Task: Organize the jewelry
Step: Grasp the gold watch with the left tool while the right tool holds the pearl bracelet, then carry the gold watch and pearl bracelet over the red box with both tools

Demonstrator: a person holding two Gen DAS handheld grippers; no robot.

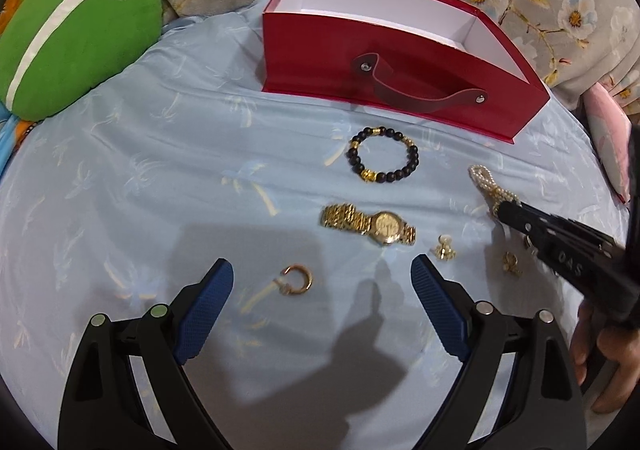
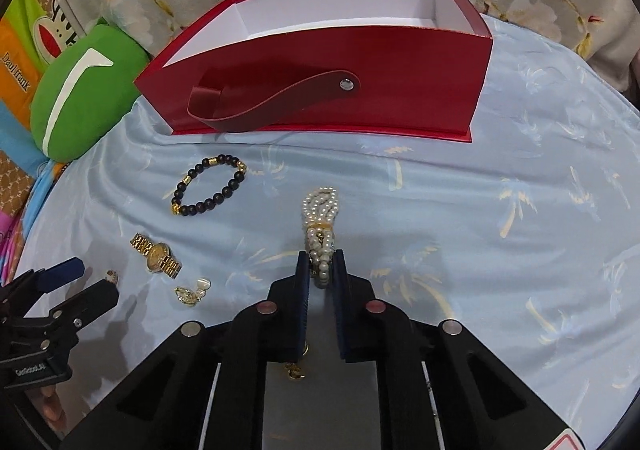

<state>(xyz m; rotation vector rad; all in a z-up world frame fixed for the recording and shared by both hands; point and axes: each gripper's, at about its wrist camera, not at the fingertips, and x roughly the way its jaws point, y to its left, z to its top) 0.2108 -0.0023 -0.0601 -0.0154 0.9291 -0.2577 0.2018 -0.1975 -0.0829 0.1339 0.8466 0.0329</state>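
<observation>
Your right tongs (image 2: 322, 270) hide the near end of the pearl bracelet (image 2: 320, 217); its far loop lies on the pale blue bedsheet (image 2: 480, 209) ahead of the fingertips, and the pads are pressed onto the strands at the gold clasp; so the right tongs are pinching the pearl bracelet. From the left wrist the same bracelet (image 1: 486, 185) is half covered by the black right tongs (image 1: 508, 209); a hand (image 1: 604, 362) below them is cut off by the frame edge. A small gold piece (image 2: 295, 370) sits in shadow beneath the right tongs and you cannot make out what it is; from the left wrist two little gold earrings (image 1: 444, 248) lie near the watch, one partly behind the tongs.

Your left tongs (image 1: 322, 278) are spread wide with nothing between the pads; a gold hoop earring (image 1: 297, 282) lies on the sheet in the gap, touching neither pad.

The red box (image 2: 320, 89) stands open at the far side of the bed; its white inside shows nothing in the part you can see, though the front wall hides the floor of it; a red strap hangs loose on its front. The black bead bracelet (image 1: 384, 153) lies just before the box; the gold watch (image 1: 370, 223) lies nearer you; a green cushion (image 1: 72, 37) rests off to the left.
</observation>
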